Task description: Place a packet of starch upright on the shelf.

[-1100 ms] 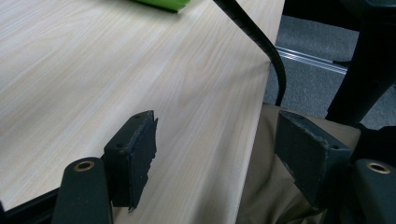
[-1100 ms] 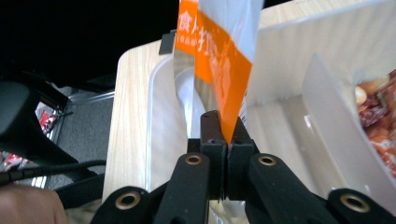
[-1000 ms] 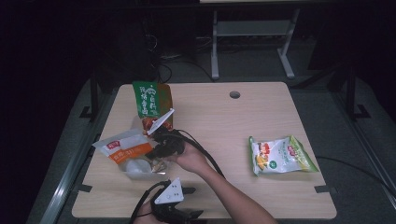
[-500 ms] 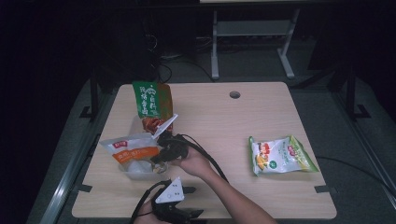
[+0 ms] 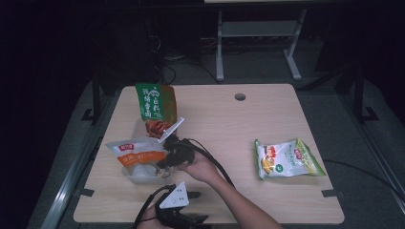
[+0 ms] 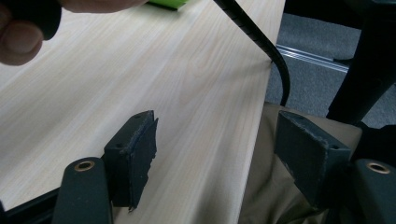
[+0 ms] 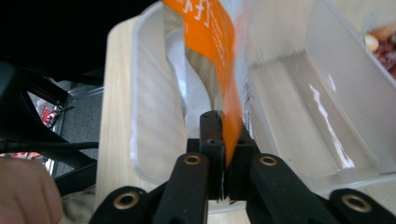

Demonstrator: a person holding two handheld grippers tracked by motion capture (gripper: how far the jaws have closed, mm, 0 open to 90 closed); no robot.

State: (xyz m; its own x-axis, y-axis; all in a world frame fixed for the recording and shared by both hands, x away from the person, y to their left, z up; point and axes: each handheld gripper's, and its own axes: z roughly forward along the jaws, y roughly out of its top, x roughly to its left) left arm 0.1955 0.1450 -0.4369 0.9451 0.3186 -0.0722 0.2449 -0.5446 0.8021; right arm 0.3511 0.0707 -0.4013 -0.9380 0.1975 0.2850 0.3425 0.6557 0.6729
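Right gripper [image 7: 224, 154] clamped on orange-white snack bag [image 5: 136, 153], over clear tray [image 5: 138, 175] near desk's left edge | left gripper [image 6: 224, 158] open, idle | I judge thin-edge grip may slip.

High view looks down from above the desk [image 5: 229, 119]; each gripper view sits close behind its tongs; all share the desk top

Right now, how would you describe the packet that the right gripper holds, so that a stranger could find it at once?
Start at the light wooden table and go to its left side, where a clear plastic tray sits. The orange and white snack packet lies over this tray, pinched in the jaws of the right gripper. Its orange band sets it apart from the green upright bag behind it and the green and white bag at the right.
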